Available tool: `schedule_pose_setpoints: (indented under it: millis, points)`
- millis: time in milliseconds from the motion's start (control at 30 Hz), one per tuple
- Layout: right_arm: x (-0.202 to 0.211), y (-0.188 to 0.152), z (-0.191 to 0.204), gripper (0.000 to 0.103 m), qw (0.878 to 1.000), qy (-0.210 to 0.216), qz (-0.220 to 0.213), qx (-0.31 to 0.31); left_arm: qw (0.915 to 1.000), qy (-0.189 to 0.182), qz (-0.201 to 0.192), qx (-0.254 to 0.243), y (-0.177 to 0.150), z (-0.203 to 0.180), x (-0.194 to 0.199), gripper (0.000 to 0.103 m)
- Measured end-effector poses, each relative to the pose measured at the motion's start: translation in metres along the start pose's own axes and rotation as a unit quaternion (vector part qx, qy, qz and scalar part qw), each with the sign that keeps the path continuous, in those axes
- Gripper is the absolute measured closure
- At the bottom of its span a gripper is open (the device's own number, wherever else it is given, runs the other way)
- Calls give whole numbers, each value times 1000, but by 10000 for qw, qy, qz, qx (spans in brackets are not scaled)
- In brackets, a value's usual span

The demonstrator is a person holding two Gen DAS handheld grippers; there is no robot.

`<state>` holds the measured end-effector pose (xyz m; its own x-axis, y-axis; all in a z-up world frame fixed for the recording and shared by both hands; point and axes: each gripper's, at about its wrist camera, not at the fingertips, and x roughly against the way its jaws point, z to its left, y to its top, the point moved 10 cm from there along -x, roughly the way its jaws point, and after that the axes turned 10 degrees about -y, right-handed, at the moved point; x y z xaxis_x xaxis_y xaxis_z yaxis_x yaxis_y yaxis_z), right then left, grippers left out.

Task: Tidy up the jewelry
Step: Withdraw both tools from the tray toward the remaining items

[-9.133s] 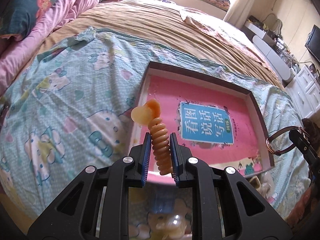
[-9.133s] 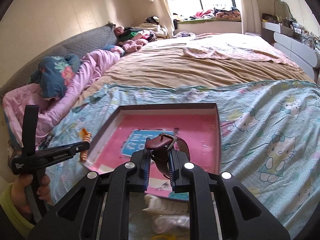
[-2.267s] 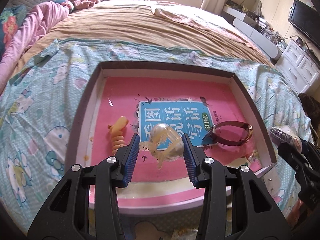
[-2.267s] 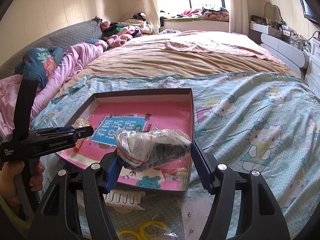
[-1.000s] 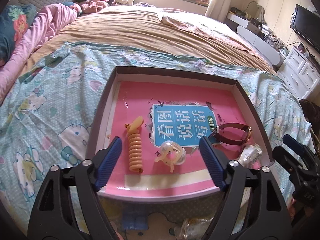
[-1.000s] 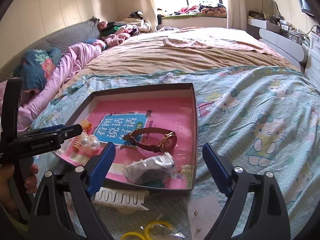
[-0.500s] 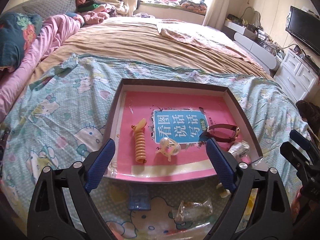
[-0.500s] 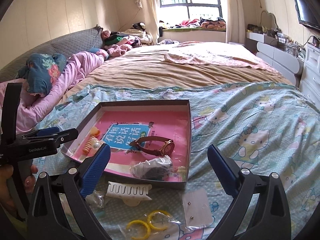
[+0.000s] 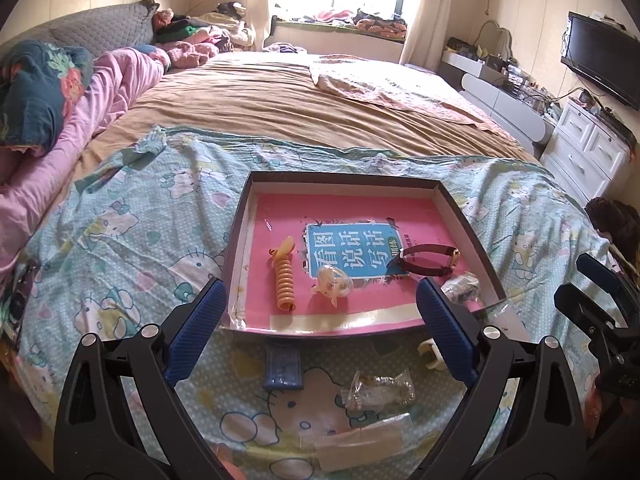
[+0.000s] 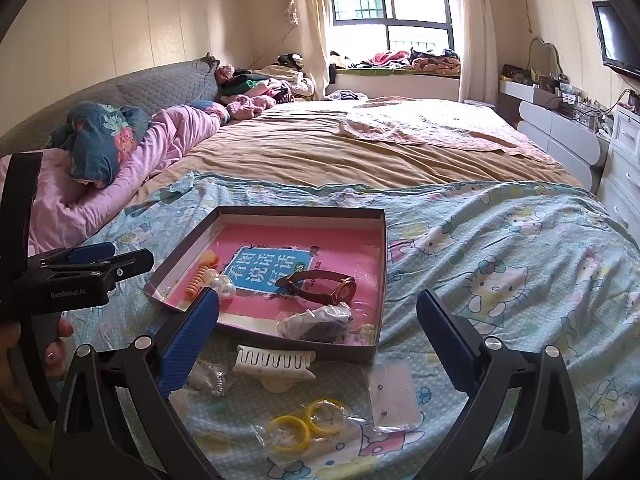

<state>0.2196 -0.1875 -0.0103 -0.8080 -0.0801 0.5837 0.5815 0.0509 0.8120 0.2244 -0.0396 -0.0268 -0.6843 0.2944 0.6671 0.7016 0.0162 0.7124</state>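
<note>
A shallow box with a pink book in it lies on the bed. Inside it are an orange spiral hair tie, a pearl hair clip, a brown watch and a small bag of dark items. My left gripper is open and empty, held above the box's near edge. My right gripper is open and empty, near the box's front right corner.
On the Hello Kitty sheet in front of the box lie a white claw clip, yellow rings in a bag, an earring card, a blue clip and a bagged chain. White drawers stand at the right.
Both grippers have pulled back and up from the box, open and empty. The pearl clip and the small bag stay in the box where they were let go.
</note>
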Motion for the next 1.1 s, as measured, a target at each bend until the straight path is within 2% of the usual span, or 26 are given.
schedule_pose_setpoints:
  millis: [600,1100]
  points:
    - [29,-20,10,5,9996,97,40,273,9999,94,65,-90,-26,-3,22,14]
    - [31,-57,14,5,9982,183,388,415,9988,166,429,-138,-65,5,22,14]
